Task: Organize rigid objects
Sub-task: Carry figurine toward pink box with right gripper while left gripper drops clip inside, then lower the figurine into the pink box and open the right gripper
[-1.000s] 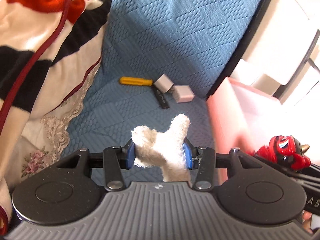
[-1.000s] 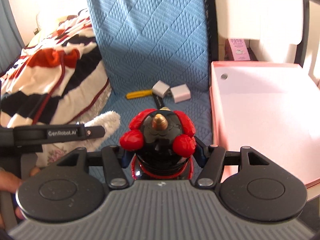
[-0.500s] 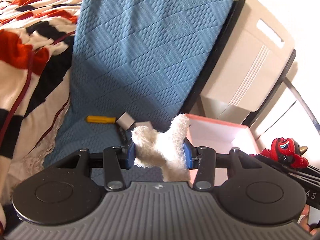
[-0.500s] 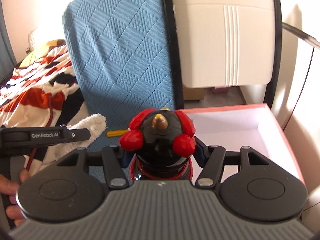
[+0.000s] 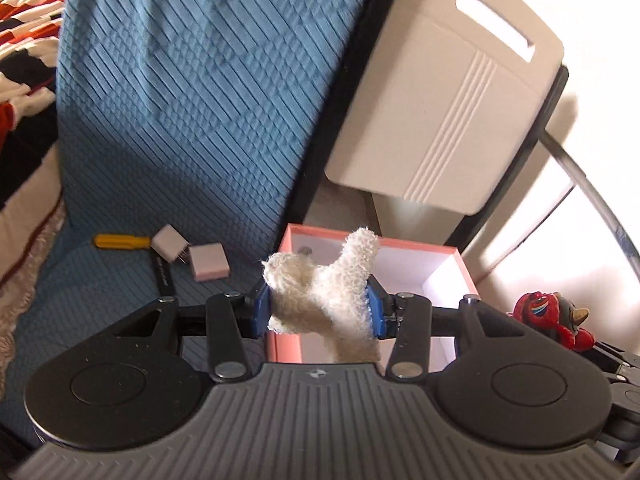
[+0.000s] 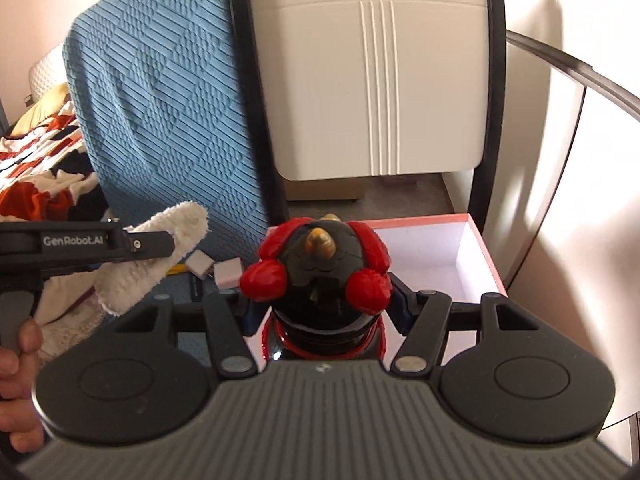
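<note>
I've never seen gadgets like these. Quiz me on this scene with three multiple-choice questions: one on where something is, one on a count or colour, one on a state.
1. Where do the two small pinkish blocks lie?
A. On the blue quilted cover
B. Inside the pink box
C. On the striped blanket

2. What colour is the small tool handle beside them?
A. Green
B. Yellow
C. White

3. What is the left gripper doing?
A. Hanging empty
B. Clamping a red toy
C. Clamping a white fluffy toy

Answers:
1. A, they rest on the blue quilted cover, left of the pink box.
2. B, it is plainly yellow.
3. C, the white fluffy toy sits between its blue pads; the right gripper holds the red and black toy.
</note>
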The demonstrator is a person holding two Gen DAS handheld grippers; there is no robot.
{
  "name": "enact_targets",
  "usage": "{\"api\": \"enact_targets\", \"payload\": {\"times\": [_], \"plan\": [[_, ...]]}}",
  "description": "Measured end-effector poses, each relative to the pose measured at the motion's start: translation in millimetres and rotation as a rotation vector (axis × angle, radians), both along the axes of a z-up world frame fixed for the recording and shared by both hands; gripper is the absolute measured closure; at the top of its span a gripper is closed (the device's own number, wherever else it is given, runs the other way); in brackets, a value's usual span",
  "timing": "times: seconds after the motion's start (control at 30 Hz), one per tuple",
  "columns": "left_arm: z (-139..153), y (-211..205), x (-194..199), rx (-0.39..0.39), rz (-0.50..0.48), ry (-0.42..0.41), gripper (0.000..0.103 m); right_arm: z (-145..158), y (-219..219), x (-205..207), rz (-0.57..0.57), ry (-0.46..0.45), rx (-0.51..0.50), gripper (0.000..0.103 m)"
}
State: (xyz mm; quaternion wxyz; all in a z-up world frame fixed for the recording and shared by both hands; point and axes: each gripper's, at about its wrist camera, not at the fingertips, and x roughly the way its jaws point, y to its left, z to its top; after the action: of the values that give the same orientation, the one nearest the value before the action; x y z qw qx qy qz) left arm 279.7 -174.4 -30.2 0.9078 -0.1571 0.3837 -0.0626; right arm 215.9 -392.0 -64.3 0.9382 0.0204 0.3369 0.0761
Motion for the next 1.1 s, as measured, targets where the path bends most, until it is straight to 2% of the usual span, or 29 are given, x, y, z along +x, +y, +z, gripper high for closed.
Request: {"api": "enact_targets", "payload": {"times": [0.1,0.2,0.3,0.5,0.63,0.73,0.8,0.97,1.1], "plan": [[-24.6,-21.3,4.4,0.013,-0.020,0.034,0.051,-19.1,-17.3,7.9,-0.026,0.035,-0.004,0.040],[-49.9,-37.2,8.7,0.038,-0.036,0.069,0.051,-38.5,-28.3,13.4,-0.040,0.056,-0.053,0.040],[-72.2,-46.2,13.0,0.050,-0.044,0.105,0.051,-60.4,-42.4,20.2,-0.066,0.112,-0.050,0.040],[-98.0,-54.1,17.1,0.041,-0.055,0.151,0.051,-93.4,-53.0,31.1,-0.103,0.208,-0.029,0.040],[-103.9,-51.7,18.1,0.052,-0.051,0.160,0.051,-102.0,-54.1,34.6,-0.116,0.242,-0.032,0.040],[-103.2,-48.3,16.3,0.029,-0.046,0.159,0.051,-100.8,-56.8,39.2,-0.126,0.255,-0.011,0.040],[-99.8,-48.5,14.8,0.043,-0.047,0.152,0.050,-98.4,-58.3,38.8,-0.132,0.247,-0.006,0.040],[-85.3,-43.0,7.9,0.002,-0.046,0.120,0.039,-92.8,-62.2,36.5,-0.158,0.228,-0.028,0.040],[-64.8,-39.1,1.3,-0.005,-0.059,0.076,0.037,-80.2,-63.6,28.2,-0.181,0.203,0.015,0.040]]}}
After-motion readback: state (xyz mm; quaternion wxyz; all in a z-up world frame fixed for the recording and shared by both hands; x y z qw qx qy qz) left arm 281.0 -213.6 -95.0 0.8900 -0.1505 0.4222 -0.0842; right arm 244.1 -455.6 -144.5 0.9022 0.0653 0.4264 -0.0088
